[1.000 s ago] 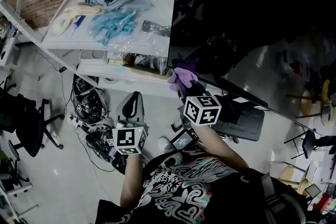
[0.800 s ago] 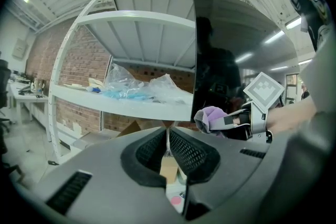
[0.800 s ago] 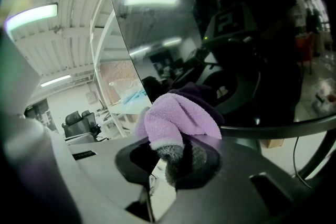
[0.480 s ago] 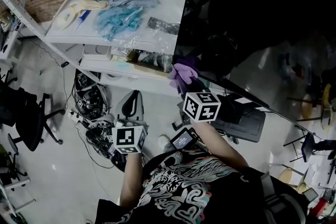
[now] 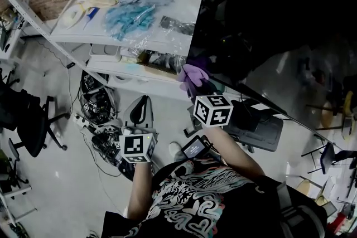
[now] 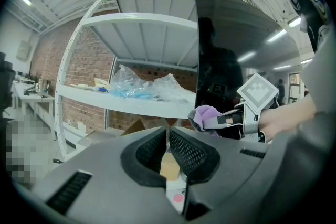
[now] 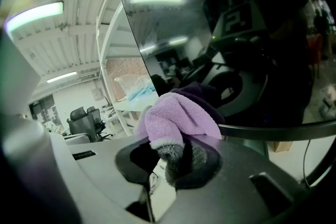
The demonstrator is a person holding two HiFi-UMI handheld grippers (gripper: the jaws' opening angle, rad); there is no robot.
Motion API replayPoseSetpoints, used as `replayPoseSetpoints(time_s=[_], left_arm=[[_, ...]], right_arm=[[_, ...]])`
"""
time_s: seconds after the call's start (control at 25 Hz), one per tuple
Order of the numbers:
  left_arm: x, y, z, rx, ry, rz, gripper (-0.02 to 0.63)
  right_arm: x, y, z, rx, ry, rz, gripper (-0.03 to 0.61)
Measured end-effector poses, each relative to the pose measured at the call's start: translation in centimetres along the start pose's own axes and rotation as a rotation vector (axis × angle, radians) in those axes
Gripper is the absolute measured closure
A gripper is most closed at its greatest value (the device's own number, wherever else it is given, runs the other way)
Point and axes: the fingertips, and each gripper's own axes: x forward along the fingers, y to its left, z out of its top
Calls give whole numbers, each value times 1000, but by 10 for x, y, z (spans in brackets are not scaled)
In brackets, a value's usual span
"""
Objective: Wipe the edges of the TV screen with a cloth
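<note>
One fleecy lilac cloth (image 7: 178, 120) sits pinched in the closed jaws of the right gripper (image 7: 176, 160), pressed at the lower left corner of the glossy black TV screen (image 5: 279, 19); it has crept toward that corner, so the side edge probably comes next; the left gripper (image 6: 168, 149), jaws together on nothing, hangs below the screen; a white metal shelf (image 5: 83, 42) crowds the screen's left edge.

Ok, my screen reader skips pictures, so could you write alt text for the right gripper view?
The right gripper clamps a purple cloth at the lower corner of a dark, reflective TV screen. Behind, at left, stand a white shelf and black office chairs.
</note>
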Motion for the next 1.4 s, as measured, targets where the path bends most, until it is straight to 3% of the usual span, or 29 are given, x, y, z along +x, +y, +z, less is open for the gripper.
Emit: replayPoseSetpoints(time_s=[0.24,0.84,1.16,1.4], left_arm=[[-2,2,-2,-3,-1,-3,581],[-5,-3,-23,-41,12,0,581],[-7,-29,-39,1,26,14,581],[-28,-83,-32,21,14,27,581]], right_arm=[[9,8,-9,-84,23,25,491],[-11,13,-27,-183,46,67,491],[-69,-4,-41,-255,19,55,491],[-144,-24,-44,-291,-23,34,491]])
